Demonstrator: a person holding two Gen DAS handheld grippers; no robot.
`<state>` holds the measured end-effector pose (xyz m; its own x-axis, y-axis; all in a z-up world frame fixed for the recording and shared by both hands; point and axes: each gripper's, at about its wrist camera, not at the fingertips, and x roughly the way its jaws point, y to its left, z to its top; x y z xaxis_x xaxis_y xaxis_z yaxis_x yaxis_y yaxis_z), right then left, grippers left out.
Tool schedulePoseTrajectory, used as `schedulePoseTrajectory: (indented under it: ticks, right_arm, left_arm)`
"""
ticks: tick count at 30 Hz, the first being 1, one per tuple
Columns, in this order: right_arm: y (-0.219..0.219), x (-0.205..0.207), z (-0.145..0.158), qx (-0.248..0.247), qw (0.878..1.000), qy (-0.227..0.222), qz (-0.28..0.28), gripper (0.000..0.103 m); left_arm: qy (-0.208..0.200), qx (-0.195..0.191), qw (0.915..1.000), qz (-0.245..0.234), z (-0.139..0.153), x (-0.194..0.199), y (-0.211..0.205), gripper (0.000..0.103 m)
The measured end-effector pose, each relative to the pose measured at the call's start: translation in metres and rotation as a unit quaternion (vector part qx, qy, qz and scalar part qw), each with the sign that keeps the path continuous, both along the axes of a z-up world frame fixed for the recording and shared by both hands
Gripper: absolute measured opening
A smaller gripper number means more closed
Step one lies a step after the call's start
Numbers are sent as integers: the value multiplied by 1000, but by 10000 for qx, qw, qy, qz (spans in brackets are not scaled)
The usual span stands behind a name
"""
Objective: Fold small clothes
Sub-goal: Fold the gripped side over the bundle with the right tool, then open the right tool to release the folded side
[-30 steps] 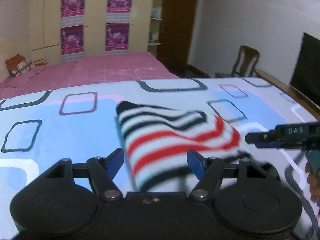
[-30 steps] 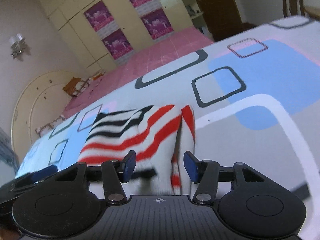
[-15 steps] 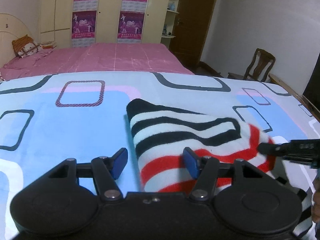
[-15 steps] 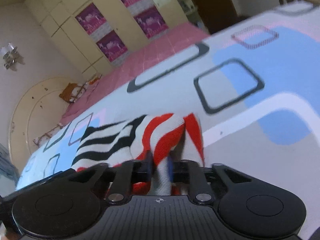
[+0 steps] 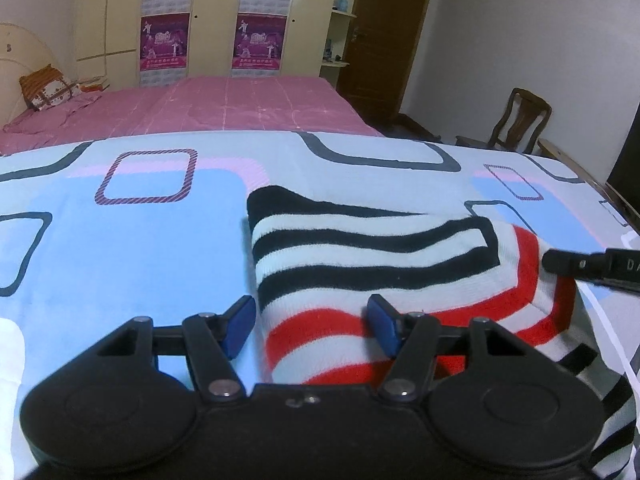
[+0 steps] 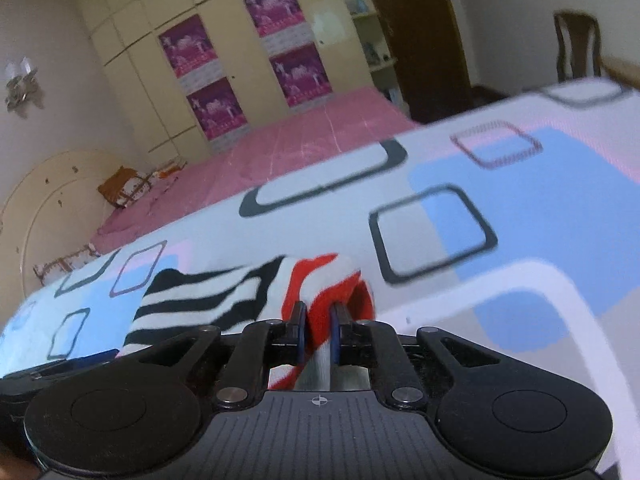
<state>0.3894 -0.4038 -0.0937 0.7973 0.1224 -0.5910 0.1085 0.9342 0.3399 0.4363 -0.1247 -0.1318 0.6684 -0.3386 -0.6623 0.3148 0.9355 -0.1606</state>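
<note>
A small striped garment point(image 5: 360, 256), white with black and red bands, lies partly folded on a patterned bed sheet point(image 5: 140, 232). My left gripper point(image 5: 312, 326) is open, its blue pads straddling the garment's near left edge. My right gripper point(image 6: 319, 330) is shut on the red-striped right edge of the garment point(image 6: 224, 300) and holds a fold of it raised. The right gripper's tip also shows in the left wrist view point(image 5: 592, 266) at the garment's right side.
The sheet point(image 6: 500, 208) has blue, grey and pink blocks with dark outlined squares. Behind it lies a pink bed point(image 5: 224, 104) with a cushion point(image 5: 44, 88), then a wardrobe with posters point(image 5: 256, 16), a door point(image 5: 384, 32) and a wooden chair point(image 5: 520, 124).
My right gripper has closed on the garment's red-striped edge and lifted it slightly. My left gripper has stayed open and moved closer over the garment's left edge.
</note>
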Motion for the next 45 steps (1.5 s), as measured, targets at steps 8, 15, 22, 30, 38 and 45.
schedulePoseTrajectory:
  ticks: [8, 15, 22, 30, 38, 45]
  right_arm:
    - [4, 7, 2, -458, 9989, -67, -40, 44]
    - [39, 28, 3, -1141, 9916, -223, 563, 43]
    - [40, 57, -34, -1321, 9894, 232, 552, 43]
    - [28, 59, -50, -1339, 9889, 292, 583, 43]
    - [29, 57, -39, -1359, 9879, 390, 631, 44]
    - [30, 25, -12, -1163, 9918, 16, 529, 44]
  left_arm:
    - [30, 53, 10000, -10, -1, 4, -5, 61]
    - [66, 206, 9998, 55, -1, 13, -11, 64]
    - [266, 233, 9991, 242, -8, 29, -11, 65]
    - [393, 130, 9985, 364, -14, 32, -8, 71]
    - [298, 300, 9983, 409, -5, 24, -8, 74]
    - [116, 244, 9988, 404, 14, -1, -2, 69]
